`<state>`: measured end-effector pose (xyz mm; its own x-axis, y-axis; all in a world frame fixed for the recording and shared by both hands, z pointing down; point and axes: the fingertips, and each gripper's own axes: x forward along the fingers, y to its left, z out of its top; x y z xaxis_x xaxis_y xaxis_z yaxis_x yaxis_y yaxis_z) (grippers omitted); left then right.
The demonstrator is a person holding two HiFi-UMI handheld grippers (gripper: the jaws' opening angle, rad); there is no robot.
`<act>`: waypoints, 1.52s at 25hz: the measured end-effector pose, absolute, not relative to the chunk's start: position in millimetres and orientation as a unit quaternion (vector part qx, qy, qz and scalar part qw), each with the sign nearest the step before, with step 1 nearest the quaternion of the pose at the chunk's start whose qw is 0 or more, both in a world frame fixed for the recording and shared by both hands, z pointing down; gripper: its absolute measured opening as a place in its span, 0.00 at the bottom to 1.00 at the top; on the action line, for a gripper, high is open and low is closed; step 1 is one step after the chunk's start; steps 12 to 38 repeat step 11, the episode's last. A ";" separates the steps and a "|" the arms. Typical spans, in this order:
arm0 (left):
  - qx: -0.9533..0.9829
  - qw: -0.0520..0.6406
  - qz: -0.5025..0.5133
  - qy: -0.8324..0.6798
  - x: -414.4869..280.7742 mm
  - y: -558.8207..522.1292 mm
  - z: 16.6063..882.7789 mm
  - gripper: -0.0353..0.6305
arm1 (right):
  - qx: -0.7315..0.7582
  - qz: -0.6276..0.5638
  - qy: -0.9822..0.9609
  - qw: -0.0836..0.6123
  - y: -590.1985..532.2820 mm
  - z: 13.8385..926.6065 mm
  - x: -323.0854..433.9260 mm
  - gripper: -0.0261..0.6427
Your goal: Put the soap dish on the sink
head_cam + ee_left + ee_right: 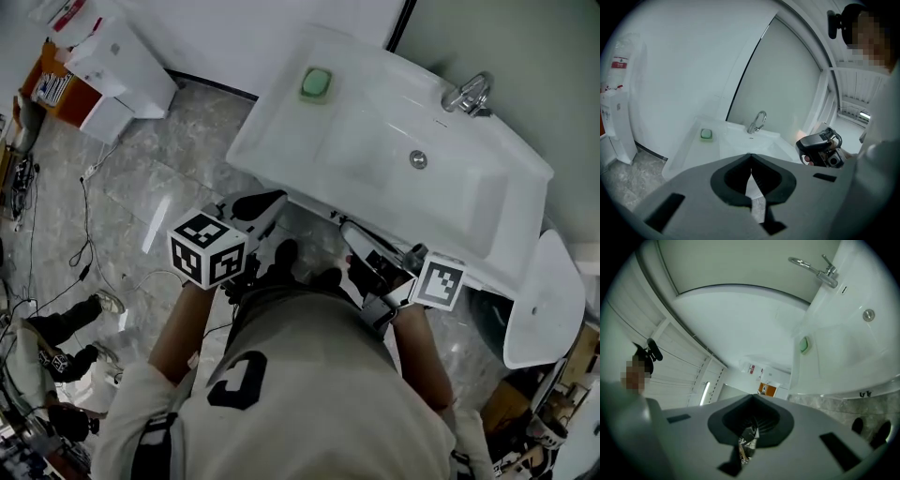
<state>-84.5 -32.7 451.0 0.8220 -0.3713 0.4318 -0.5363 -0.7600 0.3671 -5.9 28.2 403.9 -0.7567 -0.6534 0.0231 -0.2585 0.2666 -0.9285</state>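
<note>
You face a white sink [281,131] over grey marble floor [169,178], the green rounded soap dish [316,83] at its drain's [418,159] ten o'clock, while your left gripper [750,158] and right gripper [752,398] are pinched together, empty.

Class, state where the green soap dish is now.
Head view: the green soap dish rests on the far-left ledge of the white ceramic sink, opposite the chrome tap.
</note>
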 end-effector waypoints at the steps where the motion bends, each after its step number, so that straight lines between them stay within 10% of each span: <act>1: 0.923 0.244 0.166 -0.246 -90.0 -36.0 451.4 0.08 | -0.292 -0.532 0.774 0.179 27.1 405.5 -15.5 0.05; 38: 0.918 0.272 0.150 -0.245 -163.3 -77.7 460.6 0.08 | -0.301 -0.546 0.766 0.155 -10.0 409.9 -85.3 0.05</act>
